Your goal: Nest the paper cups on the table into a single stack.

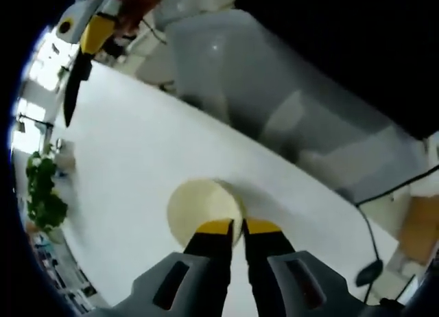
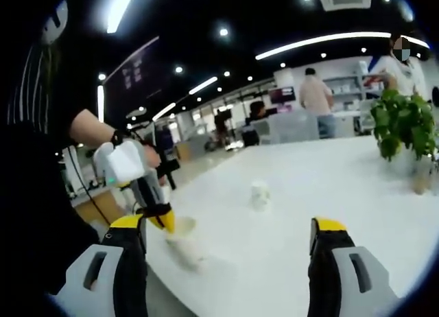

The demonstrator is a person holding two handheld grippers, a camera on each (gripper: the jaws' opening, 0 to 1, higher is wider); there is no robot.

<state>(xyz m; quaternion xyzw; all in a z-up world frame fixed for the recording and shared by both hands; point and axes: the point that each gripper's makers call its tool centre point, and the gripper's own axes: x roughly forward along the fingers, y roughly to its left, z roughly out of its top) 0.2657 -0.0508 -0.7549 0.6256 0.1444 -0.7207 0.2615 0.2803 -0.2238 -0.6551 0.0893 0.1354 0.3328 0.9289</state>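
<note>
Your left gripper has its jaws almost closed, nipping a cup rim. Your right gripper has its jaws spread wide apart.

Table: bears the cups and a plant.
Near cup: on the table, at the left gripper's tips, near the table's edge.
Far cup: upright, mid-table, well apart from the near cup.
Plant: right of the far cup, further back.
People: behind the table.
</note>
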